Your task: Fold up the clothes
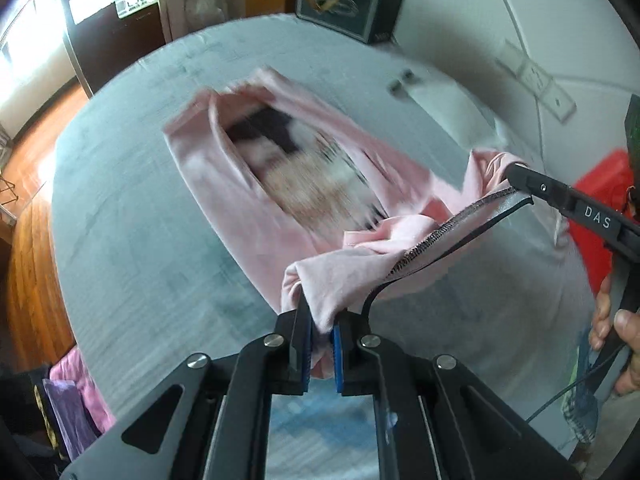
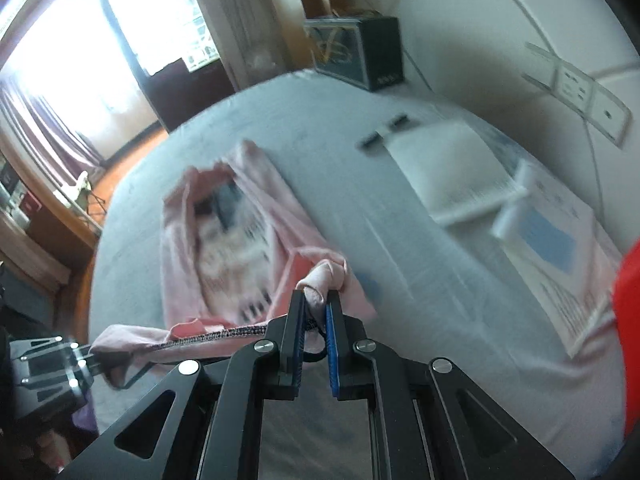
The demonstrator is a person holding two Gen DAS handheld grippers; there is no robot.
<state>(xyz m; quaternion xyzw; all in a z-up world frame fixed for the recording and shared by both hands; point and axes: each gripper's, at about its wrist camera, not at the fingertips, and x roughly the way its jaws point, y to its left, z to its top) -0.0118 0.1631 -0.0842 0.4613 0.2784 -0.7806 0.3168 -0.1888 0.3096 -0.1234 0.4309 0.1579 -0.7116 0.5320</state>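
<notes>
A pink garment [image 1: 256,184] with a dark printed picture on its front hangs over the grey bed [image 1: 140,240], its far end blurred. My left gripper [image 1: 323,328] is shut on a bunched corner of its near edge. My right gripper [image 2: 316,304] is shut on the other corner. A dark stitched hem [image 1: 460,224] stretches between the two grippers. The right gripper also shows in the left wrist view [image 1: 516,172], and the left gripper shows at the lower left of the right wrist view [image 2: 90,354]. The garment also shows in the right wrist view [image 2: 224,240].
A white pillow [image 2: 448,160] and printed papers [image 2: 560,248] lie on the bed's right side. A dark box [image 1: 348,4] stands at the bed's far end. A red object [image 1: 600,192] is at the right. More clothes [image 1: 76,400] lie at the lower left, beside the wooden floor [image 1: 28,272].
</notes>
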